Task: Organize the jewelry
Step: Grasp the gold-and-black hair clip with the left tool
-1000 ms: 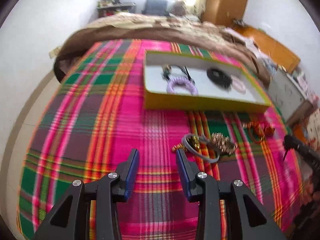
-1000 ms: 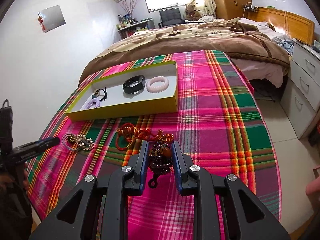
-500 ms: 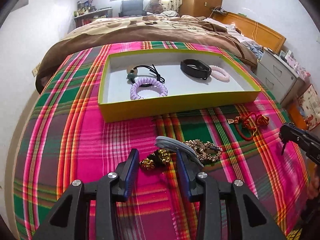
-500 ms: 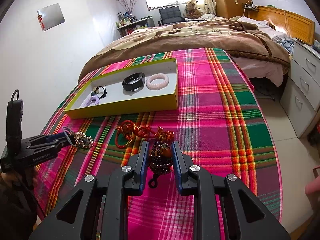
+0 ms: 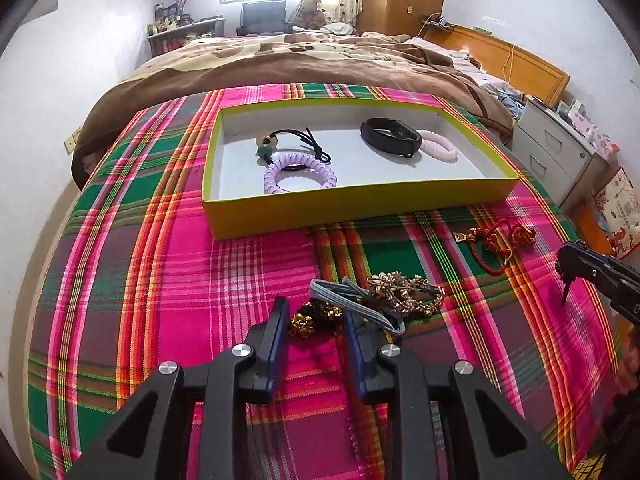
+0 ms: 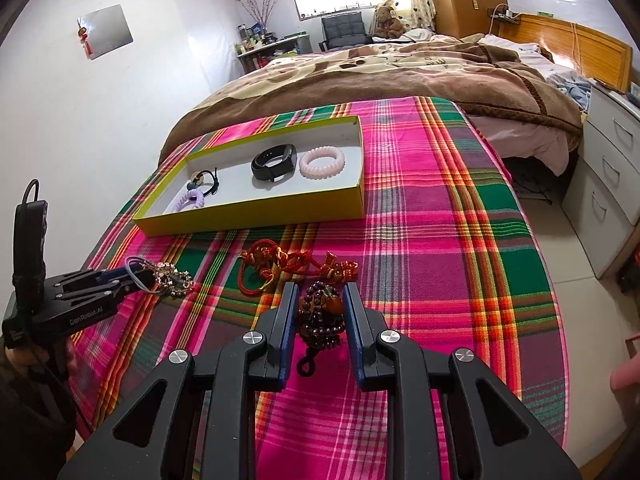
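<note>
Both pairs of fingers were busy over the plaid cloth (image 5: 160, 280). On the left gripper (image 5: 316, 316) the fingers stood parted around a black-and-gold scrunchie (image 5: 316, 318), low to the cloth, with no clear contact on either side; the right-hand finger (image 5: 354, 336) looked to lie across a grey hair loop (image 5: 352, 304) tangled with a gold chain (image 5: 408, 294). The right gripper (image 6: 318, 312) was clamped on a dark bead bracelet (image 6: 322, 316), whose cord end dangled below the fingers above the cloth.

Behind them sat the yellow box (image 5: 352, 208), already holding a cord pendant (image 5: 288, 140), a lilac coil band (image 5: 300, 174), a black watch band (image 5: 390, 136) and a pink coil band (image 5: 438, 146). A red knot charm (image 6: 280, 264) lay loose on the cloth just ahead of the right gripper, between it and the box.

The main risk looked to be on the left: if those fingers closed where they stood, the grey loop could be pinched with the scrunchie and drag the chain up too, so a clump rather than one piece would reach the box. A closure too high could also slip off the soft scrunchie. On the right, the bracelet was bunched rather than held through its ring, so a quick swing toward the box might shake it free, and its dangling cord could snag the red charm in passing.
</note>
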`<state>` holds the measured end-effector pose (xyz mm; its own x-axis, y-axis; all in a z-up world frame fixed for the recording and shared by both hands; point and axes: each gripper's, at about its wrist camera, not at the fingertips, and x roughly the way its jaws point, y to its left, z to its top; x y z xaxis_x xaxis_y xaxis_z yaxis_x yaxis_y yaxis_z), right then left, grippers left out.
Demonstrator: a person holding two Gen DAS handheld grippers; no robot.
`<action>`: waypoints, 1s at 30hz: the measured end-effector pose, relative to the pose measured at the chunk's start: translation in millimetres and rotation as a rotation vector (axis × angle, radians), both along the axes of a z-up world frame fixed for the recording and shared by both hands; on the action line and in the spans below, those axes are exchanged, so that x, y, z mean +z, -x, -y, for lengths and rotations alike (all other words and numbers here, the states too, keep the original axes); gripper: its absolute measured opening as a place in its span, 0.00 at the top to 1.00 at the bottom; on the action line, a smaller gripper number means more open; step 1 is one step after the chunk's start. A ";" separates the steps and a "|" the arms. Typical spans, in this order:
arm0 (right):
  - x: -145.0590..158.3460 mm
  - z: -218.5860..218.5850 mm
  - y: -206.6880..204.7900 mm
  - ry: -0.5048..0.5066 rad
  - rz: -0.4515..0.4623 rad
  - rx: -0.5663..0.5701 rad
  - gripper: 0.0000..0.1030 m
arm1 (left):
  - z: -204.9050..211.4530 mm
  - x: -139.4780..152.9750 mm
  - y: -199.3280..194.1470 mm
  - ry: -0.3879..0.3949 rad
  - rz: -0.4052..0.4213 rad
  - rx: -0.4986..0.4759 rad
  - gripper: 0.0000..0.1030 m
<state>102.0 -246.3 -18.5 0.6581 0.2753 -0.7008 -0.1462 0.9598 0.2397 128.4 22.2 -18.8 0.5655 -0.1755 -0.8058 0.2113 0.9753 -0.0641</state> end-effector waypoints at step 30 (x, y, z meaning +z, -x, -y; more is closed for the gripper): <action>36.8 -15.2 4.9 -0.007 0.086 0.012 0.77 | -30.9 60.4 27.9 0.046 0.139 0.059 0.75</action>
